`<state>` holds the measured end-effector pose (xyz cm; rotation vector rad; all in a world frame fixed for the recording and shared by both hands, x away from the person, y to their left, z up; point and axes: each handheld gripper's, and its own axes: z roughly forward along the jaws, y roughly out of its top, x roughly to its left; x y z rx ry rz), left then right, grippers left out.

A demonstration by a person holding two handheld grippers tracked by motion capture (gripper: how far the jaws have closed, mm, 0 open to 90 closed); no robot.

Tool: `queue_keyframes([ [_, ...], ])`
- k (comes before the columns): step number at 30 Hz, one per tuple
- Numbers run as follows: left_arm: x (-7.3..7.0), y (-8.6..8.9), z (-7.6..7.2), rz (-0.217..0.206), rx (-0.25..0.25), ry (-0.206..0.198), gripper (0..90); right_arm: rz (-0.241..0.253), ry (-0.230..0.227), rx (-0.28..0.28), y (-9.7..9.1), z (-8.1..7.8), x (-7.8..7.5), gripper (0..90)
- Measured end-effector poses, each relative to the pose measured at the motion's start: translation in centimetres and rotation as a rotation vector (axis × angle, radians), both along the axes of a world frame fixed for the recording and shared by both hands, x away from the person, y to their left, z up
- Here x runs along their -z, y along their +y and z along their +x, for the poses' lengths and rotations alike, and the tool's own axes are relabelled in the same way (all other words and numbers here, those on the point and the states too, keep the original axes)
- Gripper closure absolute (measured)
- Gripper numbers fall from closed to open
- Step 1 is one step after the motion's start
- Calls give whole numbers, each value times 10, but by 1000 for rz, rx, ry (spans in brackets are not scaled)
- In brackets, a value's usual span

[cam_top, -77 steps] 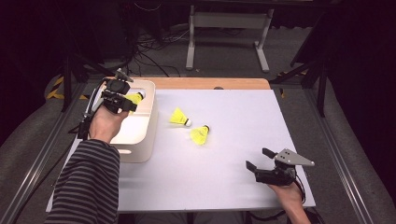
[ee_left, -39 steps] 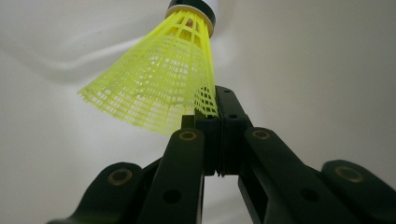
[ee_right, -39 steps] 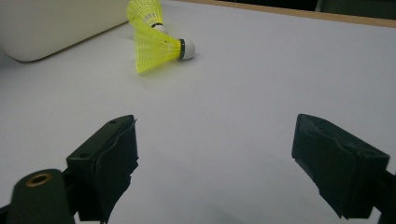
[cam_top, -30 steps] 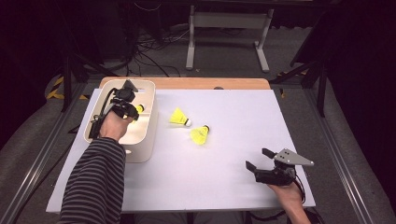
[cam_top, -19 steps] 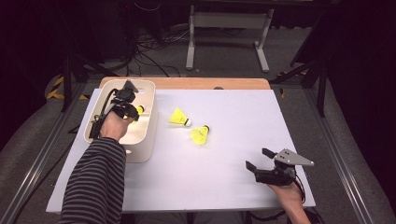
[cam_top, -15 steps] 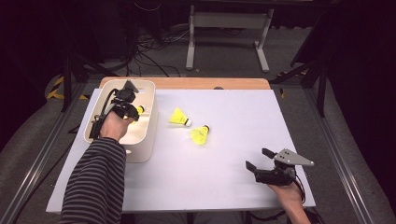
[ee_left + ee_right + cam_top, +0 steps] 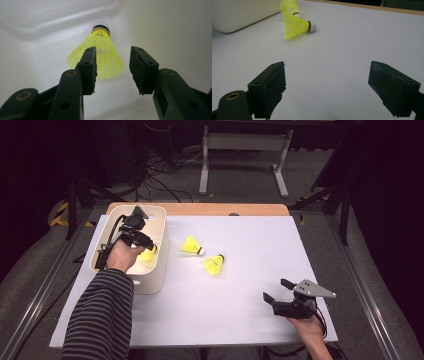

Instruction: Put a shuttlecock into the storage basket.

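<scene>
Left tool (image 7: 139, 237) has just been opening its jaws; right tool (image 7: 278, 291) rests spread wide.

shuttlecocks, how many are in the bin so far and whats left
Done: one yellow shuttlecock lies in the white bin. In hand: nothing; the left gripper has just been opening, and the shuttlecock lies beyond its parted jaws. Left: two shuttlecocks on the table. The right gripper rests open near the front edge.

white table (image 7: 240, 320) — cream bin (image 7: 159, 270), 2 yellow shuttlecocks (image 7: 192, 245) (image 7: 214, 265).
</scene>
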<state>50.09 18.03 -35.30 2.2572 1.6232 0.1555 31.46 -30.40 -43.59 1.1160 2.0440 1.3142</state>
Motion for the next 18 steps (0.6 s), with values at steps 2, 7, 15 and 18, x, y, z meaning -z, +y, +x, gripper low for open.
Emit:
queue_keyframes([
  [2,-1,0,-2,0,-3,-2,549,0,0,0,0,0,0,147],
  [7,-6,1,-6,2,0,-24,503,1,0,1,0,0,0,147],
  [15,-14,2,-15,-14,9,-62,440,1,0,2,0,0,0,147],
  [18,-16,2,-18,-16,14,-76,422,1,0,2,0,0,0,147],
])
